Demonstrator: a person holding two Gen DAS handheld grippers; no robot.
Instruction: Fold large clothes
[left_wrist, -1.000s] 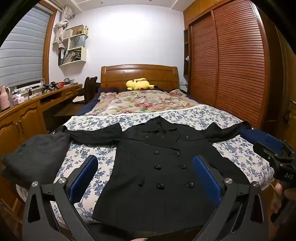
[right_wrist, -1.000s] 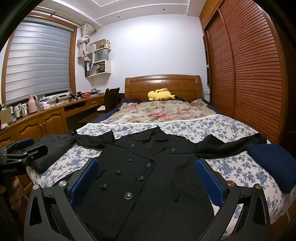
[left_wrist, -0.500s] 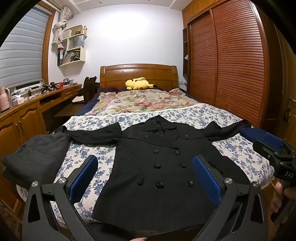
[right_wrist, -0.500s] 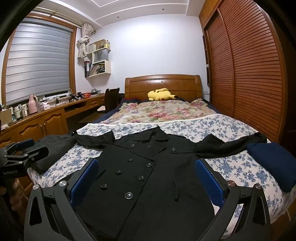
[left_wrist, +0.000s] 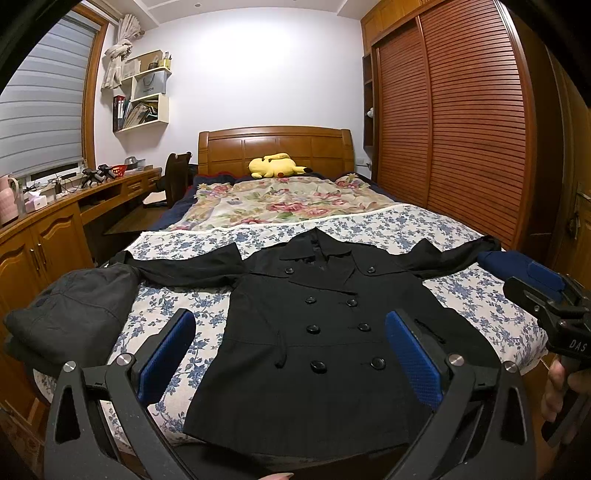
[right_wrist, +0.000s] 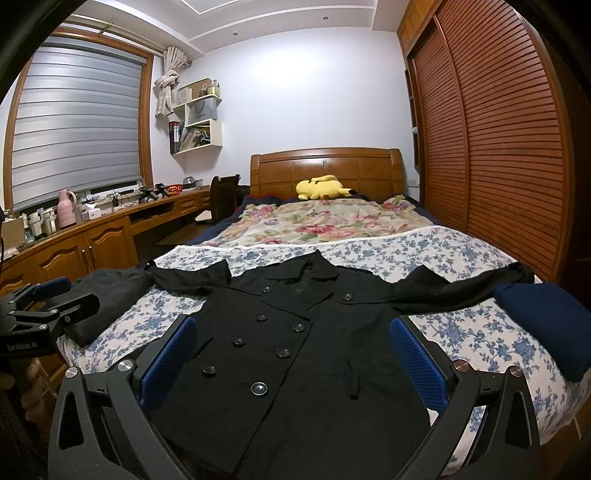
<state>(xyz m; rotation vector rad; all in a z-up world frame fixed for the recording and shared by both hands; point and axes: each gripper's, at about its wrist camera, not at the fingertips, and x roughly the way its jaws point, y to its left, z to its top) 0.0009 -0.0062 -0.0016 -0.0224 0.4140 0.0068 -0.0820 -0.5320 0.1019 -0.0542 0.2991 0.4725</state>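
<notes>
A black double-breasted coat (left_wrist: 325, 332) lies flat and face up on the bed, sleeves spread to both sides; it also shows in the right wrist view (right_wrist: 295, 354). My left gripper (left_wrist: 291, 354) is open and empty, held above the coat's lower part. My right gripper (right_wrist: 295, 358) is open and empty, also above the coat's lower half. The right gripper shows at the right edge of the left wrist view (left_wrist: 550, 306). The left gripper shows at the left edge of the right wrist view (right_wrist: 40, 314).
A dark grey folded garment (left_wrist: 74, 317) lies at the bed's left corner. A navy folded garment (right_wrist: 546, 325) lies at the right edge. A floral quilt (left_wrist: 284, 203) and yellow plush (left_wrist: 275, 166) lie farther back. A wooden desk (left_wrist: 48, 229) stands left, a slatted wardrobe (left_wrist: 461, 129) right.
Both grippers stay open and almost still. The views shifted only slightly, and the coat has not moved.
</notes>
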